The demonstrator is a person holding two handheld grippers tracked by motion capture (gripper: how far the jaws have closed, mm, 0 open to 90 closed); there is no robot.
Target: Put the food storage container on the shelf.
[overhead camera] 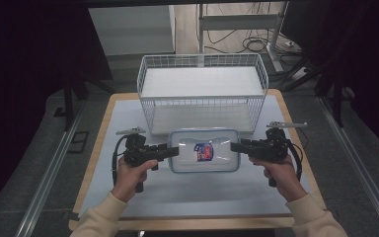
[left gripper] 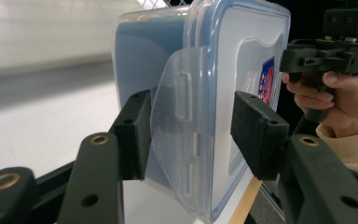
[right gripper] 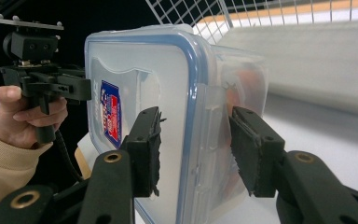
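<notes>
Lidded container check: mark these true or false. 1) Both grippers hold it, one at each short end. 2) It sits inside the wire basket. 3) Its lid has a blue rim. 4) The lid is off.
1) True: the left gripper and the right gripper clamp the ends of the plastic container.
2) False: it is in front of the white wire basket, outside it.
3) True.
4) False: the lid is on.

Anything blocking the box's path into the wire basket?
Only the wire basket's near wall, just beyond the plastic container. Both hand-held grippers, left and right, grip its ends; it must clear the rim.
</notes>
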